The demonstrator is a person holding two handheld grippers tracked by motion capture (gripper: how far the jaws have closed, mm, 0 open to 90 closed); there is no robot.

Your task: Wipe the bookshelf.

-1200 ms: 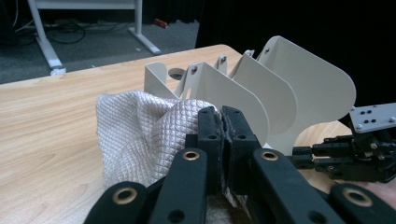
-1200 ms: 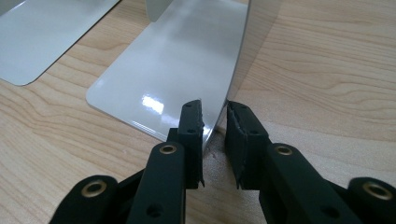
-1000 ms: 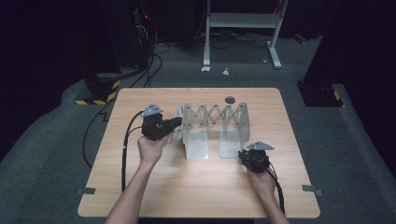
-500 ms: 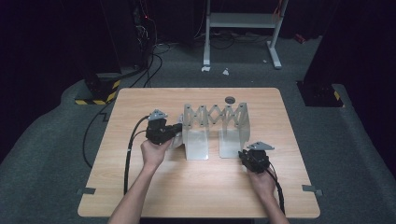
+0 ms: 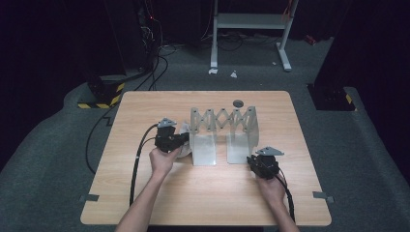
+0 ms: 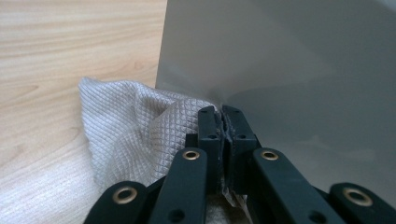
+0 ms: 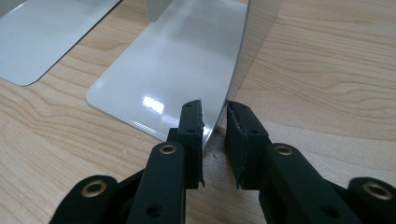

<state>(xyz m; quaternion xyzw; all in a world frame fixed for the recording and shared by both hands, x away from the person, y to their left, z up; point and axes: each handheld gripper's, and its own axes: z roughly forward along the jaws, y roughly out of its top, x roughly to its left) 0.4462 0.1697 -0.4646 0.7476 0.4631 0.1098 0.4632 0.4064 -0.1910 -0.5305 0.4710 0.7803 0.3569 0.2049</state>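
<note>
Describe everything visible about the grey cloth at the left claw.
The cloth is light grey with a fine diamond weave, soft and crumpled. It lies bunched on the wooden table against the outer face of the metal rack's left upright plate. The left claw is shut on a fold of it, right at the plate.

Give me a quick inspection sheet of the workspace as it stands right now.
Surface: wooden table, bare in front.
Job's things: metal rack with scissor-link back stands mid-table; grey cloth bunched against the rack's left plate.
Clutter: small dark disc behind the rack.
Grippers: left gripper shut on the cloth, pressed to the plate; right gripper has its jaws astride the edge of the rack's right plate, with a gap showing.
Cables: black cable loops from the left gripper off the table's near edge; more cables lie on the floor behind.
Surroundings: grey floor, white stand behind, hazard-striped base at back left.
</note>
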